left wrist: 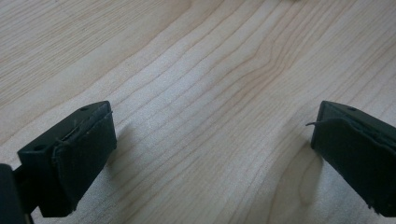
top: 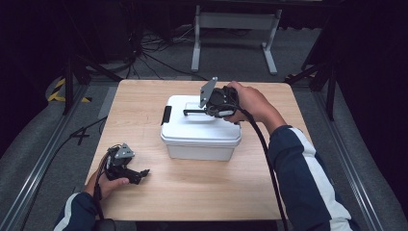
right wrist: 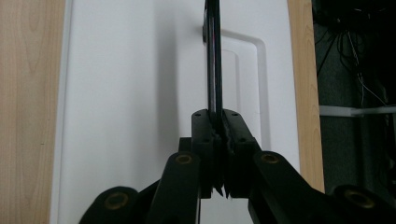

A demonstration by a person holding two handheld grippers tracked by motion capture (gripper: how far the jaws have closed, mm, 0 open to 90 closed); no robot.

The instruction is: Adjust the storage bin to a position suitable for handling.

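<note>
A white lidded plastic box [top: 199,137] stands in the middle of the wooden table [top: 139,96]. Its thin black carry handle [top: 192,112] is raised upright over the lid [right wrist: 130,93]. My right gripper [top: 208,110] reaches in from the right and is shut on that handle [right wrist: 213,56], whose bar runs straight up from between the pads [right wrist: 205,135]. A black latch [top: 166,114] sits on the box's left end. My left gripper [top: 142,173] rests low over the table's front left, open, with bare wood between its pads [left wrist: 79,158].
Bare tabletop [left wrist: 210,70] surrounds the left gripper. The right table edge [right wrist: 306,93] lies just beyond the box. On the floor behind the table stand a grey metal frame [top: 235,21] and loose cables [top: 154,48]. Rails run along both sides.
</note>
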